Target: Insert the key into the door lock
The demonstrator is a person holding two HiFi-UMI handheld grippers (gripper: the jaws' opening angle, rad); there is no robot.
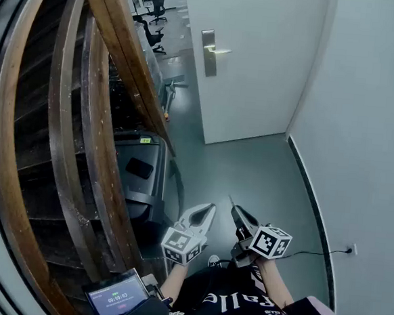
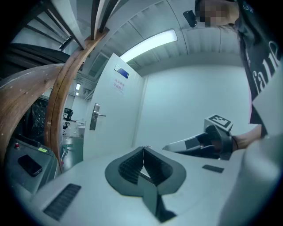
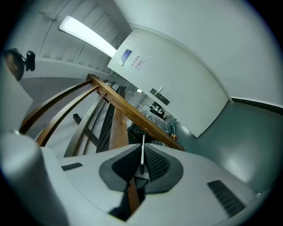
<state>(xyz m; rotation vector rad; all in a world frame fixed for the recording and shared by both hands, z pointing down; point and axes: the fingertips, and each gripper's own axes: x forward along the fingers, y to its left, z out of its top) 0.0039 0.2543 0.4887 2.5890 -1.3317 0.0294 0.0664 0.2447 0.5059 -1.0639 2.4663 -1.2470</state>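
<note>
1. Right gripper [image 1: 237,212]: jaws clamped on the key [image 3: 142,152], blade pointing forward past the tips, ready, I judge, to go straight in.
2. Left gripper [image 2: 143,151]: jaws together, nothing between them; spare, I judge.
3. Door lock [image 1: 209,52]: on the door [image 1: 256,90], well apart from both grippers.

Only the right gripper view shows the key's seating; only the head view shows the floor between me and the door.

1. Bare floor [image 1: 250,168] runs open from the right gripper [image 1: 236,211], clamped on the key [image 3: 142,154], up to the door [image 1: 264,77].
2. The wooden stair railing [image 1: 113,58] and a black machine [image 1: 141,176] beneath it close off the left side.
3. The wall [image 1: 370,119] bounds the right; a cable [image 1: 312,253] lies on the floor near its foot.
4. The handle [image 1: 220,50] juts out from the upper part of the lock plate [image 1: 208,62].
</note>
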